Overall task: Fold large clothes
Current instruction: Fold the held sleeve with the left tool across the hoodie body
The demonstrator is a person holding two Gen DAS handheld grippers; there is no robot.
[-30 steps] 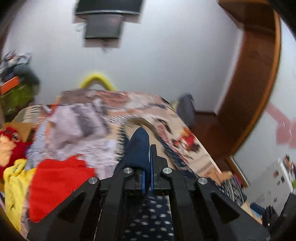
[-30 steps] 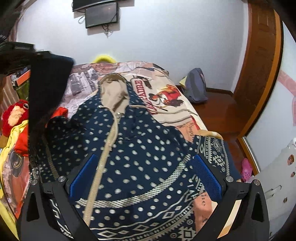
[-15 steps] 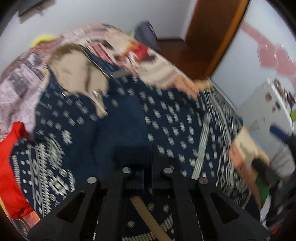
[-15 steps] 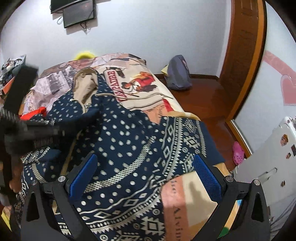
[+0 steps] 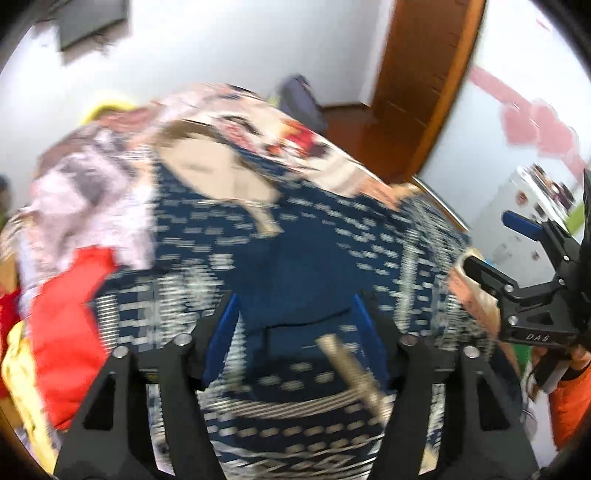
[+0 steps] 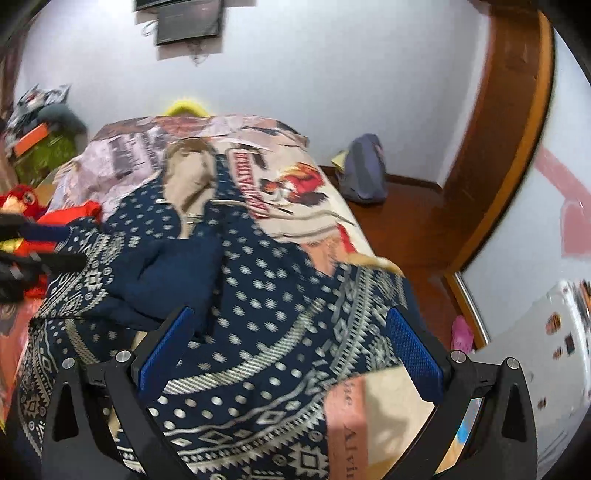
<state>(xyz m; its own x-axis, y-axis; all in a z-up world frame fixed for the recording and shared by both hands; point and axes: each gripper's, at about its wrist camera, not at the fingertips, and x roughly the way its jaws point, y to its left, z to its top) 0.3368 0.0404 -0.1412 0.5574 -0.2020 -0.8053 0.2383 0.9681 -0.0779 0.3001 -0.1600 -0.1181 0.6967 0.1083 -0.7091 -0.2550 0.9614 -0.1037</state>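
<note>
A large navy hooded jacket [image 6: 266,280] with white dots and patterned bands lies spread on the bed, zipper and beige hood lining [image 6: 192,177] at the far end. One sleeve [image 6: 173,273] lies folded across its chest. My left gripper [image 5: 295,317] is open and empty just above the folded sleeve [image 5: 303,280]; the view is blurred. My right gripper [image 6: 288,332] is open and empty above the jacket's lower right part. It also shows in the left wrist view [image 5: 517,258].
The bed has a printed cover [image 6: 295,177]. Red clothes [image 5: 70,314] and yellow cloth [image 5: 22,384] lie at the bed's left side. A grey bag [image 6: 364,173] sits on the wooden floor by a wooden door frame [image 6: 509,147]. A screen [image 6: 188,18] hangs on the wall.
My left gripper carried the sleeve across the jacket, then opened and let it go; the sleeve now lies on the chest. The right gripper stayed open and shifted slightly.
</note>
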